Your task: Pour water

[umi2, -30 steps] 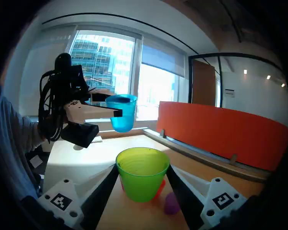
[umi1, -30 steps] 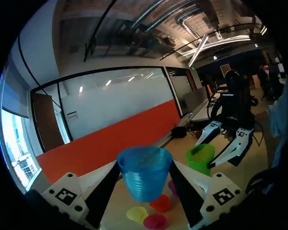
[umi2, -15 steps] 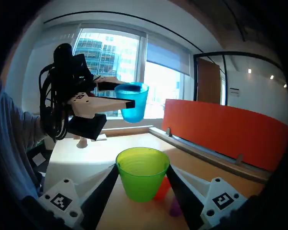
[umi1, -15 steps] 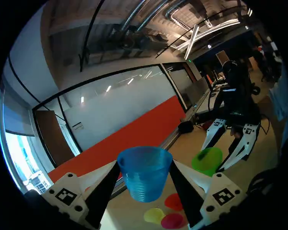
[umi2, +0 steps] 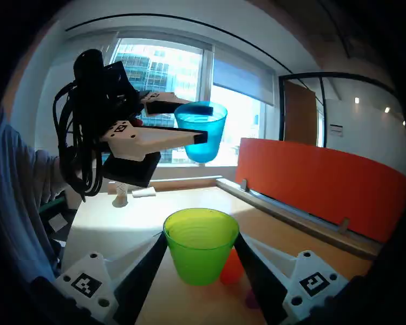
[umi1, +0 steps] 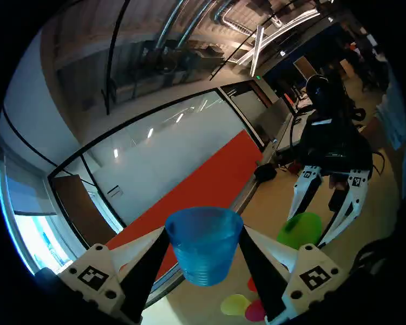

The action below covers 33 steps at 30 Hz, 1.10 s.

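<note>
A translucent blue cup (umi1: 203, 251) sits upright between the fingers of my left gripper (umi1: 203, 254), which is shut on it. In the right gripper view that blue cup (umi2: 202, 131) hangs high above the table, up and left of the green one, with the left gripper (umi2: 198, 123) holding it. My right gripper (umi2: 201, 254) is shut on a green cup (umi2: 201, 244), held upright above the wooden table (umi2: 149, 216). In the left gripper view the green cup (umi1: 300, 229) appears at the lower right in the right gripper (umi1: 321, 230).
Small yellow (umi1: 234, 305), pink (umi1: 255, 311) and orange (umi2: 231, 267) cups stand on the table below. An orange partition (umi2: 333, 187) runs along the table's far edge. A person's sleeve (umi2: 13, 189) is at the left. Windows lie behind.
My left gripper has lifted the blue cup higher and brought it closer over the green cup. The green cup has stayed nearly still.
</note>
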Available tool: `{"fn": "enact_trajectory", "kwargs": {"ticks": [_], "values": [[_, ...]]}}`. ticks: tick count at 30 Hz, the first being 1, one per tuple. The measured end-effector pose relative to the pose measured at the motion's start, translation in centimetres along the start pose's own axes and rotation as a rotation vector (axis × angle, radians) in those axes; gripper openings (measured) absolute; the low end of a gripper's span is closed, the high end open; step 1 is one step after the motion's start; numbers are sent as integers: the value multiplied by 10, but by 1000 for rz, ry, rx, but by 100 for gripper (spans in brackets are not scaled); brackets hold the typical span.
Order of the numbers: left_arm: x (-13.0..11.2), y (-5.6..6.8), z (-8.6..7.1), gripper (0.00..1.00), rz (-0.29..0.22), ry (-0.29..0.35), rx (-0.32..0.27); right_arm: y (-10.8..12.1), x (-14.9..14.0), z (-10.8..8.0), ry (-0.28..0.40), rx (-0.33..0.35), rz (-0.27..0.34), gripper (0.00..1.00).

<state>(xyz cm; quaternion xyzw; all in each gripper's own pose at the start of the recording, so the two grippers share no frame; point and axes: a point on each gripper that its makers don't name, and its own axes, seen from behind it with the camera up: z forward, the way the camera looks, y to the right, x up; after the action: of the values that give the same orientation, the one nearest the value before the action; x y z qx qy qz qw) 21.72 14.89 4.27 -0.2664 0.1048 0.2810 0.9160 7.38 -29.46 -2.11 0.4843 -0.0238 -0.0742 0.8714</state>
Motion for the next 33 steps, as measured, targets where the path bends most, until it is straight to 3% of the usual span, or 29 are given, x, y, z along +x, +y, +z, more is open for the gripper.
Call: {"fn": "enact_trajectory", "kwargs": {"ticks": [33], "values": [[26, 0, 7, 86, 253, 26, 35, -8, 0, 14, 2, 31, -4, 91]]}}
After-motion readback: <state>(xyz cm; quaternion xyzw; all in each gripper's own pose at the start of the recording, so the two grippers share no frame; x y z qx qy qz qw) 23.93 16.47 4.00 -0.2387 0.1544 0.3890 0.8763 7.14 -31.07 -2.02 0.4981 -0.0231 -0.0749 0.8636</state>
